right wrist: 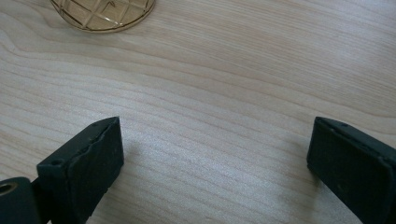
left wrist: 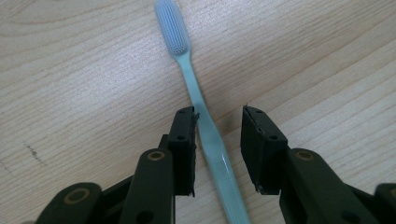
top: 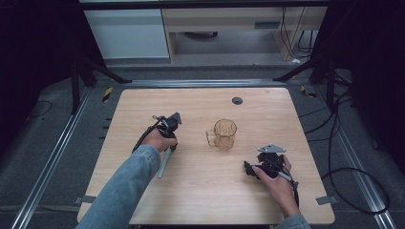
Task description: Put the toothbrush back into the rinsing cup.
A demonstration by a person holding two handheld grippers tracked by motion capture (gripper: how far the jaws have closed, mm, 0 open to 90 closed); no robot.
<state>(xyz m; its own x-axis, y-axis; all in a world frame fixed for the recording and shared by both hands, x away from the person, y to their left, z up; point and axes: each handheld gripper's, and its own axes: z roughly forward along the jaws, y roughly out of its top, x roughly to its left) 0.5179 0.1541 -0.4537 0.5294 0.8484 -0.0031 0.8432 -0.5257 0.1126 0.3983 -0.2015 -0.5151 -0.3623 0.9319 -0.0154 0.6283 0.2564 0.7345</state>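
Observation:
A pale blue-green toothbrush (top: 164, 165) lies flat on the wooden table (top: 205, 195), left of centre. In the left gripper view the toothbrush (left wrist: 192, 85) runs away from me, bristle head farthest, and its handle passes between the jaws of my left gripper (left wrist: 218, 119). The jaws stand open around it: one pad touches the handle, the other is a gap away. From above, my left gripper (top: 168, 144) is tipped down over the toothbrush. An amber glass mug (top: 224, 134) stands upright mid-table. My right gripper (top: 254, 166) rests wide open near the front right, nothing between its jaws (right wrist: 215, 135).
The mug's patterned base (right wrist: 103, 14) shows at the top left of the right gripper view, well beyond the jaws. A small dark round grommet (top: 237, 100) sits near the table's far edge. Cables trail on the floor to the right (top: 348, 171).

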